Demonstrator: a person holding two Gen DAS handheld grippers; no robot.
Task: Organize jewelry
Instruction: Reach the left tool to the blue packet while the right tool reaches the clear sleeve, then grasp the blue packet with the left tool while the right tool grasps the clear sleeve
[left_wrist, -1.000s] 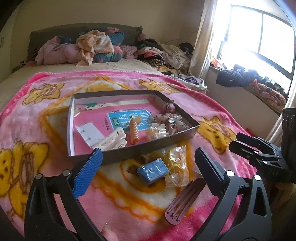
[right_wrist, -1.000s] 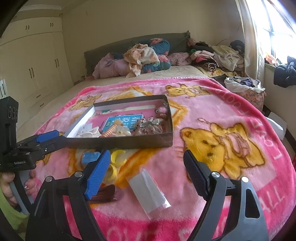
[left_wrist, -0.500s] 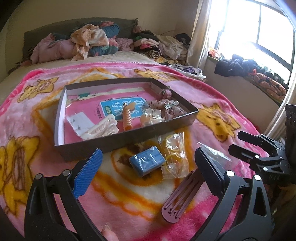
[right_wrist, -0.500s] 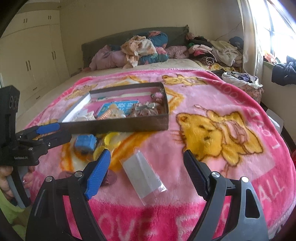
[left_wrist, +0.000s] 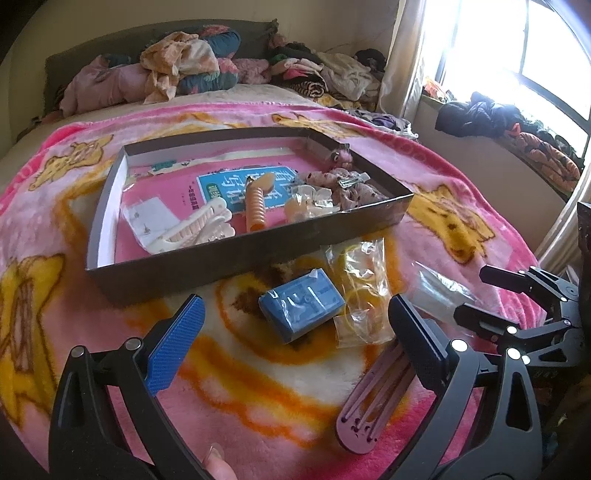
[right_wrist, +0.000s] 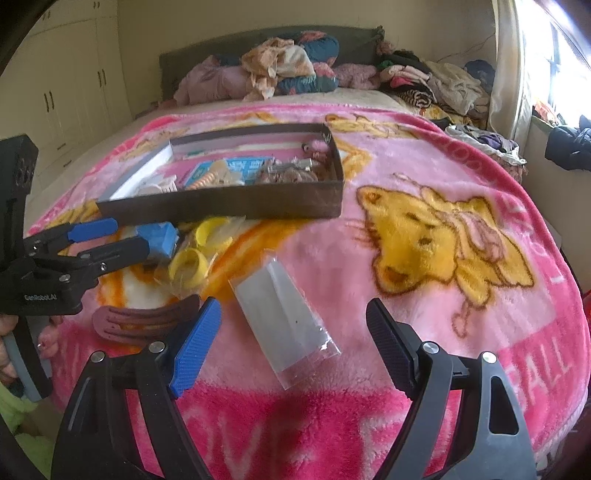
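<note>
A dark shallow box on the pink blanket holds a white claw clip, an orange spiral clip, small bags and hair pieces. In front of it lie a blue wrapped block, a clear bag of yellow bands, a mauve hair clip and a flat clear bag. My left gripper is open and empty, just short of the blue block. My right gripper is open and empty over the flat clear bag.
The pink cartoon blanket covers a bed. Piled clothes lie at the headboard. A window ledge with dark clothes is on the right, and wardrobes stand on the left.
Both grippers have moved forward and lower toward the loose items in front of the box. The left one has closed in on the blue block, the right one on the flat clear bag.
</note>
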